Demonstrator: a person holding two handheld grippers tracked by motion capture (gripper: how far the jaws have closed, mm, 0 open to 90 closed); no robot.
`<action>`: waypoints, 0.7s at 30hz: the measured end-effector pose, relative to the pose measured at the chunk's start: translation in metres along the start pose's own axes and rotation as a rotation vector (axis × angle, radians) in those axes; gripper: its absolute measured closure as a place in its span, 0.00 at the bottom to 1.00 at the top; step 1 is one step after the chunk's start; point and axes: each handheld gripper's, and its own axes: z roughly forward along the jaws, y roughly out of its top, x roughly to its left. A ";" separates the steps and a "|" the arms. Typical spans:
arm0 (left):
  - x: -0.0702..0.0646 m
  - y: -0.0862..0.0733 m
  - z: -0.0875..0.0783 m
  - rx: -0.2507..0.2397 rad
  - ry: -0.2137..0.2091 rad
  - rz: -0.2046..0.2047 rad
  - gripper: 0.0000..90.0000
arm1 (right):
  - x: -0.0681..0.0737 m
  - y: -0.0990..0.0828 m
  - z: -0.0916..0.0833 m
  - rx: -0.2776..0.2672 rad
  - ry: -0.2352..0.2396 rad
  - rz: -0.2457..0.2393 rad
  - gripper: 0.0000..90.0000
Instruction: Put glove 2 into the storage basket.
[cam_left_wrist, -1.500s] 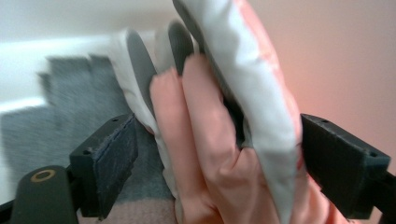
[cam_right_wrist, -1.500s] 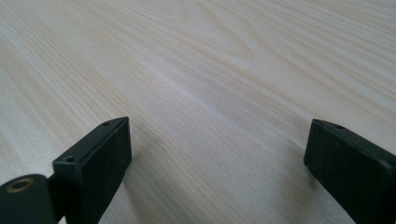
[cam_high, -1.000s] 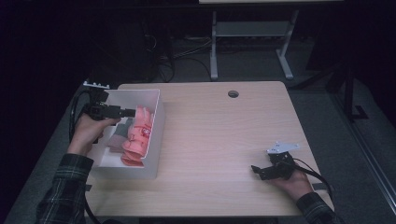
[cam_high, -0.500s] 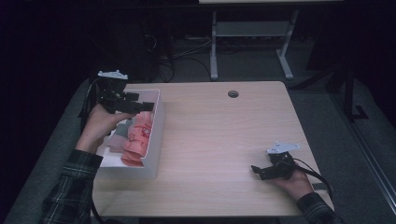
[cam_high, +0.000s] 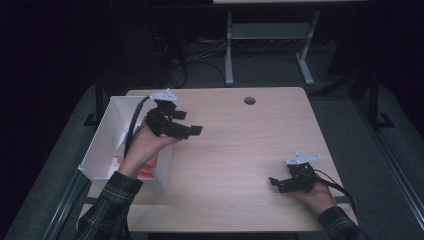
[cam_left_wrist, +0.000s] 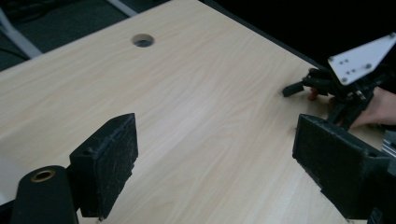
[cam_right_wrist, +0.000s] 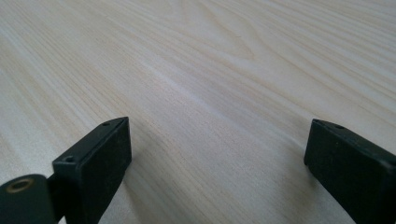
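My left gripper (cam_high: 189, 124) hovers above the wooden table (cam_high: 235, 145), just right of a white bin (cam_high: 102, 147). Its jaws are open, and in the left gripper view (cam_left_wrist: 215, 163) nothing lies between the pads. Pink-red pieces (cam_high: 149, 172) lie in the bin, mostly hidden behind the left hand and forearm. My right gripper (cam_high: 276, 184) rests low on the table near the front right corner and points left. In the right gripper view (cam_right_wrist: 219, 158) its jaws stand wide apart over bare wood. The left gripper view shows the right gripper (cam_left_wrist: 336, 86) farther off.
A round cable hole (cam_high: 249, 100) sits near the table's far edge, also seen as the cable hole (cam_left_wrist: 142, 40) in the left gripper view. The white bin overhangs the table's left side. A metal stand (cam_high: 270, 37) is on the dark floor behind.
The left gripper has risen out of the bin and swung right, over the table. The right gripper has stayed where it was.
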 end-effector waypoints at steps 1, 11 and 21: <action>-0.005 -0.002 0.005 0.000 -0.005 0.005 0.15 | 0.000 0.000 0.000 0.000 0.000 0.000 0.07; -0.047 -0.032 0.051 0.057 -0.004 0.091 0.15 | 0.000 0.000 0.000 0.000 0.000 0.000 0.07; -0.058 -0.078 0.089 0.071 0.001 0.139 0.15 | 0.000 0.000 0.000 0.001 0.000 0.000 0.07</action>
